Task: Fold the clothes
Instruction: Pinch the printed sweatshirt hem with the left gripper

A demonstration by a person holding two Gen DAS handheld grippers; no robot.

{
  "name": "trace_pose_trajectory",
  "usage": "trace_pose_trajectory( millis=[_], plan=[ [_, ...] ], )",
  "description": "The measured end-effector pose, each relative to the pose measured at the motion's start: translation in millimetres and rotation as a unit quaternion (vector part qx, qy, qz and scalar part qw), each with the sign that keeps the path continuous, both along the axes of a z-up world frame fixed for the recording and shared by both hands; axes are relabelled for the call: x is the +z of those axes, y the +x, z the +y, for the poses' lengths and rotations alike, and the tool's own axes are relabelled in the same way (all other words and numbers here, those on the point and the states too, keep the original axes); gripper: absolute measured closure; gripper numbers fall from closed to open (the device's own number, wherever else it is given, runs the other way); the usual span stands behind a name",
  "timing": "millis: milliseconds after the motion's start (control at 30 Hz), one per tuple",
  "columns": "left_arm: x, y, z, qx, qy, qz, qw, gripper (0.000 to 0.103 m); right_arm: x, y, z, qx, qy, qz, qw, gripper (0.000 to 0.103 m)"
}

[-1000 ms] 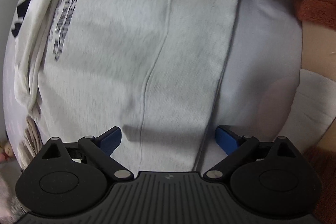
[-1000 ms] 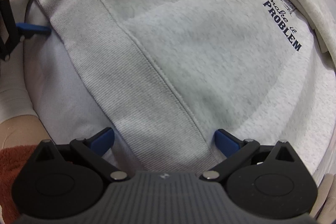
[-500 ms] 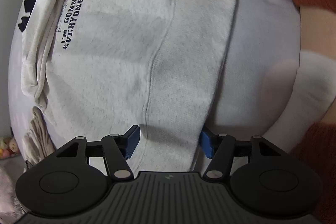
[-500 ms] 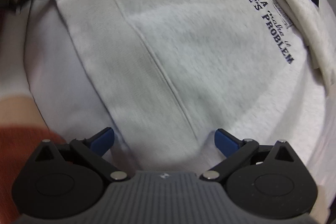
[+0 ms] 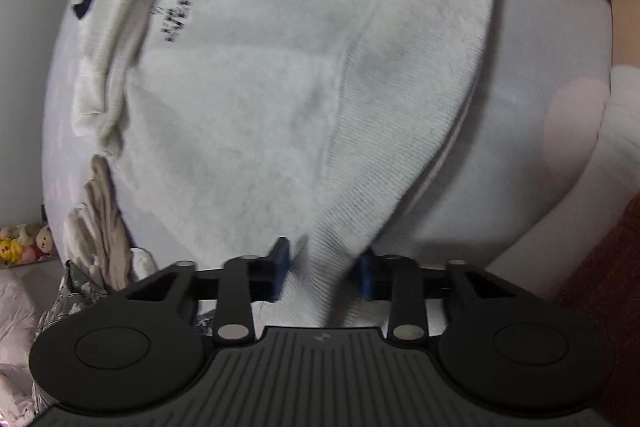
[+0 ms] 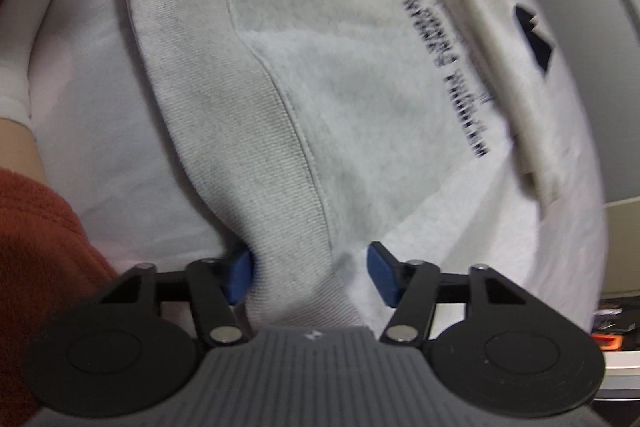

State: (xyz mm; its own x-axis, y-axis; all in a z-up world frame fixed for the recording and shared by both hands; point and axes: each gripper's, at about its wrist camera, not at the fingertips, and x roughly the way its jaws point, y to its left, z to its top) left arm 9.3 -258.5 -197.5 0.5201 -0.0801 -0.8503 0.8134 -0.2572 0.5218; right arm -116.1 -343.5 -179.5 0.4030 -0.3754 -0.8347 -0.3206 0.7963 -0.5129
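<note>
1. Both claws have narrowed since the earlier frames and are closing on the ribbed hem (image 5: 404, 131) of the pale grey fleece sweatshirt (image 6: 360, 87), spread on a white surface (image 5: 532, 75).
2. Left gripper (image 5: 322, 269) nips bunched hem; right gripper (image 6: 310, 273) stands part-open around it.
3. Let both pads seat before lifting evenly.

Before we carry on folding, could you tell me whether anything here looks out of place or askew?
Nothing stands out. The grey sweatshirt lies flat, its ribbed hem between the closing jaws of both grippers.

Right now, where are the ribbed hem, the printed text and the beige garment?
ribbed hem (image 6: 240, 131), right wrist view, middle of the band.
printed text (image 6: 452, 67), right wrist view, middle letters.
beige garment (image 5: 106, 223), left wrist view, crumpled folds.
</note>
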Motion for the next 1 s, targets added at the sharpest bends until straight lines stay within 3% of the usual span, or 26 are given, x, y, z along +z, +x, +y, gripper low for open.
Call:
trace_pose_trajectory(
  millis=[33, 133, 267, 433, 600, 633, 667, 733, 900, 1000],
  plan=[
    [4, 1, 0, 0.001, -0.010, -0.001, 1.0000, 0.079, 1, -4, -22, 0.003, -0.006, -0.007, 1.000, 0.051],
    [22, 4, 3, 0.015, -0.053, 0.006, 0.9985, 0.085, 2, 2, -30, 0.021, -0.016, -0.018, 1.000, 0.051],
    [56, 13, 7, 0.059, -0.120, 0.032, 0.9905, 0.089, -1, 3, -31, 0.034, -0.010, -0.024, 0.999, 0.046],
    [84, 41, -3, 0.108, -0.171, 0.061, 0.9773, 0.091, -6, -1, -17, 0.058, -0.028, -0.035, 0.997, 0.038],
    [100, 47, -15, 0.110, -0.181, 0.055, 0.9757, 0.095, -4, -1, -15, 0.031, -0.054, -0.032, 0.998, 0.040],
    [101, 47, -17, 0.108, -0.180, 0.053, 0.9763, 0.095, -4, -1, -15, 0.027, -0.060, -0.034, 0.997, 0.043],
    [101, 48, -18, 0.106, -0.179, 0.051, 0.9768, 0.095, -3, 0, -15, 0.023, -0.066, -0.036, 0.997, 0.056],
    [99, 46, -19, 0.099, -0.174, 0.046, 0.9787, 0.095, -1, 2, -18, 0.008, -0.071, -0.035, 0.997, 0.066],
    [96, 49, -13, 0.102, -0.171, 0.044, 0.9789, 0.096, 18, 2, -52, -0.043, -0.040, -0.040, 0.997, 0.065],
    [93, 53, -10, 0.106, -0.167, 0.046, 0.9791, 0.096, 20, -8, -81, -0.067, -0.039, -0.018, 0.997, 0.065]
  ],
)
